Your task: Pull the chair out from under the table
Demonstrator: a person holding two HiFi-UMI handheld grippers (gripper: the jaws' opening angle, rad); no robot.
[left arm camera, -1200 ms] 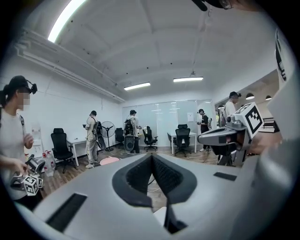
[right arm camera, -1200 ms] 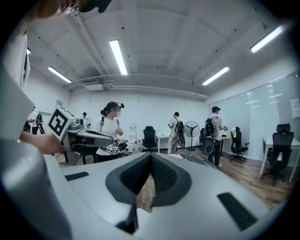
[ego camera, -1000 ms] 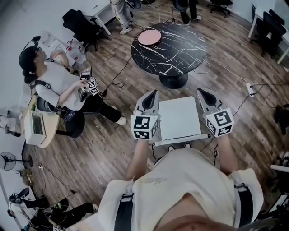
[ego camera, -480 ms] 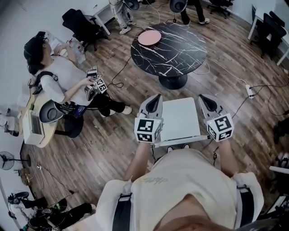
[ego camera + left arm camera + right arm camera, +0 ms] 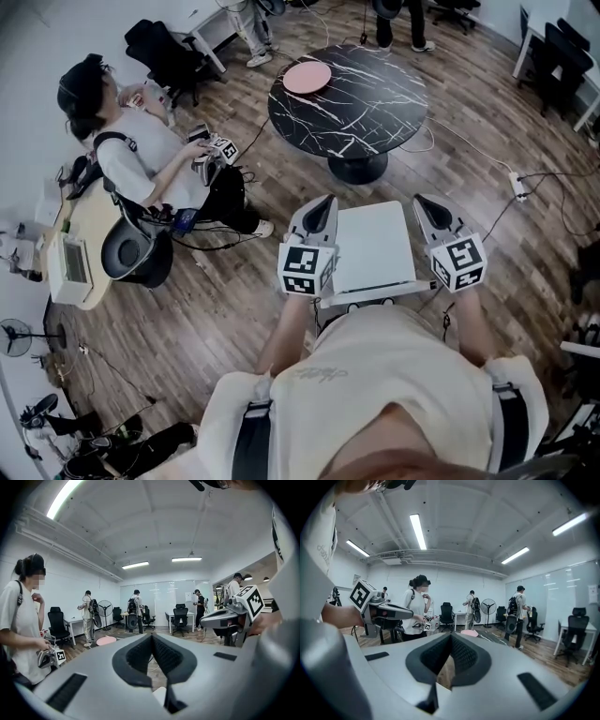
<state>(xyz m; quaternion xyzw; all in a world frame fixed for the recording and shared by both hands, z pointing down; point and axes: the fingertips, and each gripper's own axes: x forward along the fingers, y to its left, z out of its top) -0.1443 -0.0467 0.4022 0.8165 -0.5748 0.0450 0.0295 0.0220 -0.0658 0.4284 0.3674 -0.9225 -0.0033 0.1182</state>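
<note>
- Left gripper [image 5: 322,202]: jaws together, nothing between them.
- Right gripper [image 5: 424,200]: the same.
- White square piece [image 5: 373,246]: we take it for the chair, though from above we cannot tell it from a small table. It lies between the two grippers, just below them, each hand equally near, and its near edge runs crosswise at our feet.
- Round black table [image 5: 349,98]: well ahead, with no chair seen beneath it.
- Head view alone shows the white piece whole. The gripper views look across the room and confirm the closed jaws.
</note>
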